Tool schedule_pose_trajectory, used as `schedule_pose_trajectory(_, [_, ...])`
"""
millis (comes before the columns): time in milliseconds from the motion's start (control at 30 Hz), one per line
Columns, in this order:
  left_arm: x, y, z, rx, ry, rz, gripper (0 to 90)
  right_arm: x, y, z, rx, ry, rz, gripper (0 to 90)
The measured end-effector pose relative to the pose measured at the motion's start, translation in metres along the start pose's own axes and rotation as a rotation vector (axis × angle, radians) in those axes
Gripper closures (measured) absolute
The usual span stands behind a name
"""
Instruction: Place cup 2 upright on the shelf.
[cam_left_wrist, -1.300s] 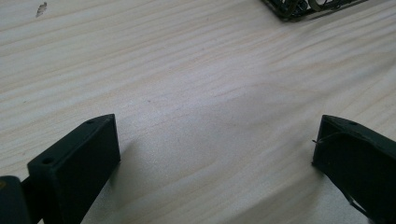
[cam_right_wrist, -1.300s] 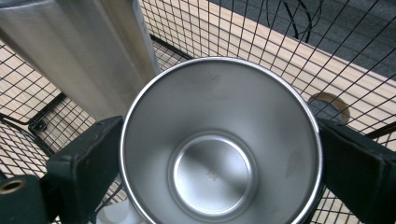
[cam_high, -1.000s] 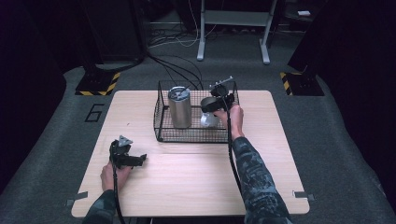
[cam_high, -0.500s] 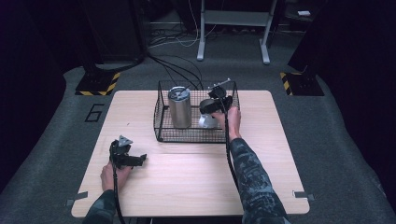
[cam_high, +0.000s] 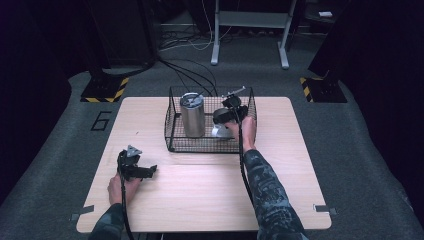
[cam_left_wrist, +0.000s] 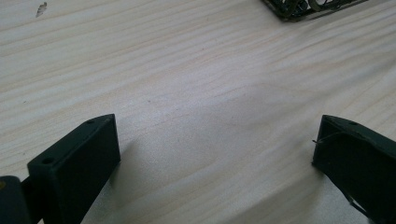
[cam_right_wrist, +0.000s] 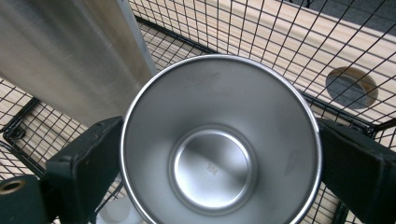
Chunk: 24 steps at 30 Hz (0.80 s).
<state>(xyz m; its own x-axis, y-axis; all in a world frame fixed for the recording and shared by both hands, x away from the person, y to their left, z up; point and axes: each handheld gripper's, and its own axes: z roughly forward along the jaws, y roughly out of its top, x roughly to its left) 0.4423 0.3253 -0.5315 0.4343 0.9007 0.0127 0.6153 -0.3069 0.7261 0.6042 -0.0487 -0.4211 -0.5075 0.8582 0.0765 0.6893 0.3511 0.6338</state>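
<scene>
The right hand-held gripper (cam_right_wrist: 219, 154) clamps a round, polished steel cup (cam_right_wrist: 219, 140) inside the black wire basket (cam_high: 172, 125) at the bench's (cam_high: 200, 200) far edge, beside a tall brushed-steel tumbler (cam_high: 192, 114) (cut off in the right gripper view). The left hand-held gripper (cam_left_wrist: 215, 154) rests open and empty on pale woodgrain near the front-left corner.

You had a steel cup (cam_right_wrist: 219, 144) of brushed, softly shining metal, smooth inside, between the matt black plastic jaws of your right gripper (cam_right_wrist: 219, 154). Beside it the tall tumbler (cam_right_wrist: 70, 51) showed the same brushed metal with a dull sheen. The basket (cam_high: 172, 125) was thin black coated wire. The table (cam_left_wrist: 196, 84) was pale wood with visible grain, smooth and matt. Your left gripper (cam_left_wrist: 215, 154) looked the same matt black plastic
</scene>
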Motion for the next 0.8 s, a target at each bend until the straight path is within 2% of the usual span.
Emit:
schedule_pose_trajectory(200, [0.000,0.000,0.000,-0.002,0.004,-0.001,0.2,0.002,-0.001,-0.001,0.003,-0.001,-0.004,5.1])
schedule_pose_trajectory(400, [0.000,0.000,0.000,0.007,-0.004,-0.003,0.2,0.002,0.000,-0.002,0.016,0.006,0.013,3.5])
schedule_pose_trajectory(467, [0.001,0.000,-0.001,0.016,-0.004,0.013,0.2,0.001,0.001,-0.005,0.019,0.011,0.017,0.8])
schedule_pose_trajectory(500, [0.000,0.000,0.000,0.005,-0.004,-0.006,0.2,0.001,0.001,-0.006,0.015,0.007,0.013,0.3])
schedule_pose_trajectory(533, [0.001,0.000,-0.001,0.013,-0.004,0.006,0.2,0.001,0.002,-0.008,0.012,0.002,0.013,0.0])
schedule_pose_trajectory(600, [0.000,0.000,0.000,0.004,-0.002,0.000,0.2,0.003,0.002,-0.013,0.007,0.008,0.018,0.0])
schedule_pose_trajectory(667, [0.000,0.000,0.000,0.006,-0.003,0.000,0.2,0.004,0.003,-0.020,-0.005,0.001,0.006,0.0])
schedule_pose_trajectory(800, [0.000,0.000,0.000,0.004,0.002,0.008,0.2,0.007,0.001,-0.035,-0.034,0.018,-0.011,0.0])
